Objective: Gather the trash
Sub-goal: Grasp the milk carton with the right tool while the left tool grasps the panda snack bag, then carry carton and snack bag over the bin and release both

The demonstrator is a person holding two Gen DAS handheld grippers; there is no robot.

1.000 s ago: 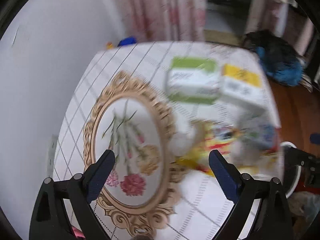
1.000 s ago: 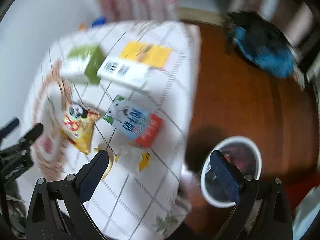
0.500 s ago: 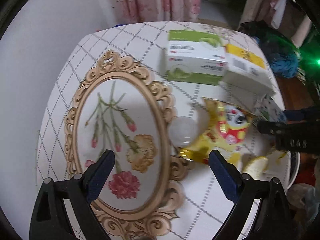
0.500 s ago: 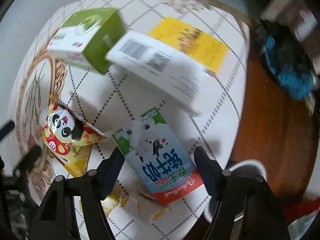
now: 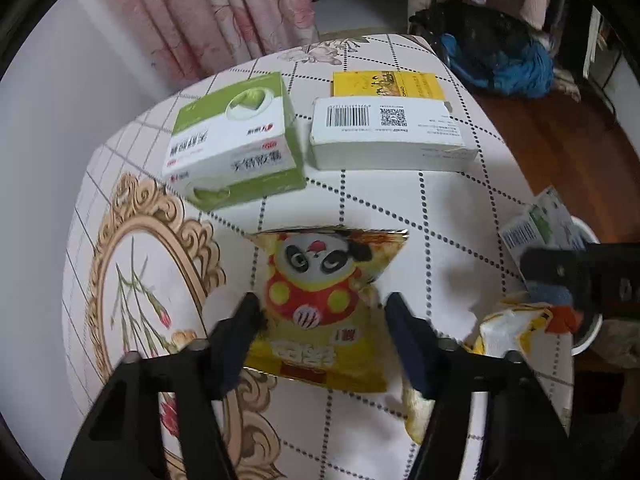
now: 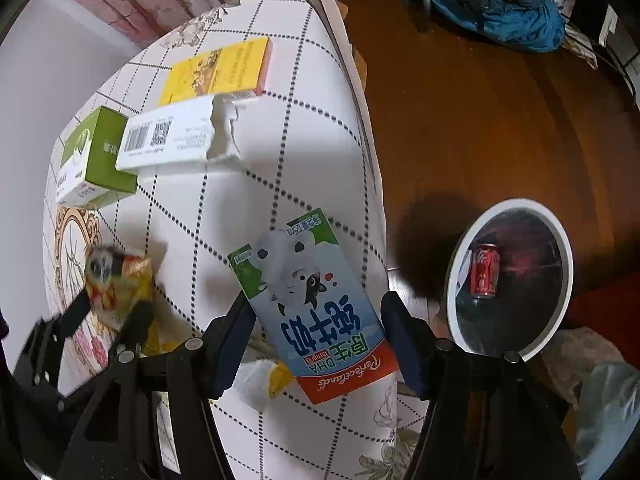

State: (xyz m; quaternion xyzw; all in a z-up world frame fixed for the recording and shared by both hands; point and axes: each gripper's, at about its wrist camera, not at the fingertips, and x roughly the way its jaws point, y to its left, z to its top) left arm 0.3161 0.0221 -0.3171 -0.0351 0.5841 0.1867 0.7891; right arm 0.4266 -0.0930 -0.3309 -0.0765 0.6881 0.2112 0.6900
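A yellow snack bag (image 5: 316,300) with a panda print lies on the checked tablecloth (image 5: 420,208). My left gripper (image 5: 320,320) is shut on it, one finger pressed to each side. The bag (image 6: 116,276) shows blurred in the right wrist view too. My right gripper (image 6: 318,320) is shut on a blue and white milk carton (image 6: 316,300), held tilted near the table's right edge. Beside the table, a white bin (image 6: 452,280) on the floor holds a red can (image 6: 484,276). A crumpled white and yellow wrapper (image 5: 508,328) lies by the table edge.
A green and white box (image 5: 232,140) and a torn white and yellow box (image 5: 388,136) stand at the back of the table. A gold-framed flower mat (image 5: 132,280) covers the left side. Blue cloth (image 6: 500,12) lies piled on the wooden floor.
My left gripper moved forward over the snack bag and its fingers narrowed onto it. My right gripper keeps the milk carton, which now sits larger and nearer the table edge.
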